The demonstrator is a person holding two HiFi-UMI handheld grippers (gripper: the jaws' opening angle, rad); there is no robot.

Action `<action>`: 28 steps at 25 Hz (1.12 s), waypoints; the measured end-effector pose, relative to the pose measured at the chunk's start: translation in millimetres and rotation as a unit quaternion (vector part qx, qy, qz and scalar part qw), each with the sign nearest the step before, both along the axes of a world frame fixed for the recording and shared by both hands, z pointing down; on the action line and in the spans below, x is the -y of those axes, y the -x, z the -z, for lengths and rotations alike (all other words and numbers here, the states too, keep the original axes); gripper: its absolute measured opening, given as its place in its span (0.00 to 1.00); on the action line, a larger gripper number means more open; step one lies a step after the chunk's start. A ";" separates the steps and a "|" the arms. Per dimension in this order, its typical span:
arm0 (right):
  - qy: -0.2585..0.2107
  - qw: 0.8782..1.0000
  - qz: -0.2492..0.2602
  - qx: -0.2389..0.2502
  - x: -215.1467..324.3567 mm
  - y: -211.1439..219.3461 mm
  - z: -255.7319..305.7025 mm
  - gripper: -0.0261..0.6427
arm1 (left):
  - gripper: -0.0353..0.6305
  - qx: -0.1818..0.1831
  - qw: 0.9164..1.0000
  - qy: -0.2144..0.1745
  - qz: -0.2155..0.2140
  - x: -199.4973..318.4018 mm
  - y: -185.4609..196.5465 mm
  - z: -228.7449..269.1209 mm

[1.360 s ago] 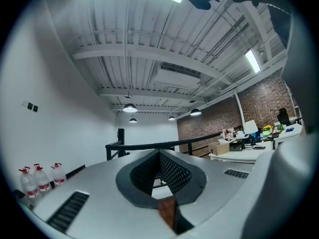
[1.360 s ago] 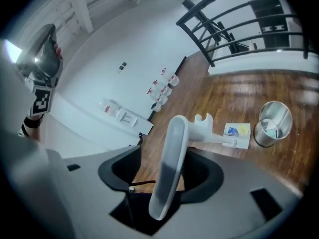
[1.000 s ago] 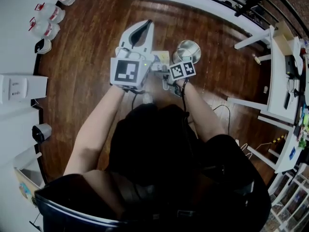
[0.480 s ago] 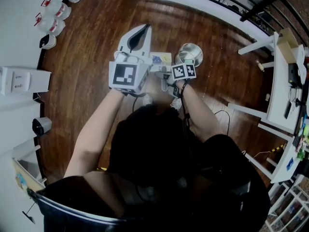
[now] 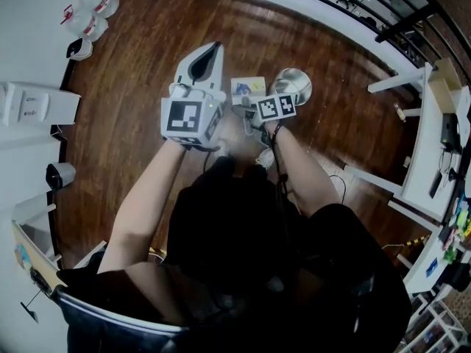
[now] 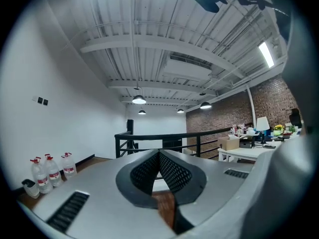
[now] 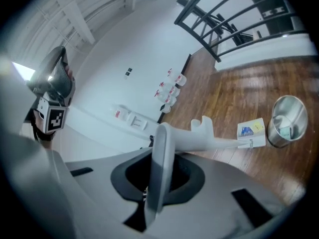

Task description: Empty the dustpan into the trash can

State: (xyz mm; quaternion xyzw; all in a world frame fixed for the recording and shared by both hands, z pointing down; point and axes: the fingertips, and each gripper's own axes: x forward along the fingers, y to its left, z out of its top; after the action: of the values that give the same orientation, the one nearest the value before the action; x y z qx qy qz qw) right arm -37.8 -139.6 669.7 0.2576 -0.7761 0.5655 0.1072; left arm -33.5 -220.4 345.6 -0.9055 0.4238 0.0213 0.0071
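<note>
A white dustpan holding coloured scraps hangs over the wooden floor, just left of the round metal trash can. In the right gripper view its pan sits beside the can, and its white handle runs back between the jaws. My right gripper is shut on that handle; in the head view it lies mostly under its marker cube. My left gripper is held level to the left of the dustpan. Its jaws are shut with nothing between them.
Water bottles stand along the white wall at upper left, above a white box. White tables crowd the right side. A black railing on a white base borders the far floor edge. A cable lies near my right arm.
Both hands stay about where they were. The left gripper has swung slightly, and the head view has shifted so the scene sits a little higher and to the right.
</note>
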 end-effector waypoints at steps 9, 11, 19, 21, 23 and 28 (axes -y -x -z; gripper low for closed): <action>-0.029 0.998 0.049 -0.014 5.0 5.0 21.5 0.09 | 0.06 -0.011 0.999 0.020 0.030 9.8 21.4 -7.9; -0.031 0.999 0.043 -0.012 7.4 1.0 27.3 0.09 | 0.06 -0.015 0.999 0.023 0.033 13.4 25.3 -9.1; -0.048 0.999 0.021 0.004 21.4 -11.5 67.3 0.09 | 0.06 -0.025 0.998 0.051 0.020 32.7 29.4 -26.0; -0.054 0.998 0.014 0.003 23.3 -14.5 77.9 0.09 | 0.06 -0.025 0.997 0.068 0.013 36.8 26.1 -35.7; -0.061 0.998 0.011 0.002 23.2 -16.2 89.1 0.09 | 0.06 -0.025 0.996 0.086 0.004 40.0 21.1 -46.3; -0.088 0.996 0.010 0.004 21.6 -18.3 122.5 0.09 | 0.06 -0.034 0.990 0.138 -0.023 44.5 4.5 -71.4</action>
State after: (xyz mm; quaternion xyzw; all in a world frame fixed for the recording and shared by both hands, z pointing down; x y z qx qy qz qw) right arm -19.5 -161.2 547.2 0.2559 -0.8256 0.4954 0.0868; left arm -38.0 -264.9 417.1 -0.9061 0.4016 -0.0068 -0.1331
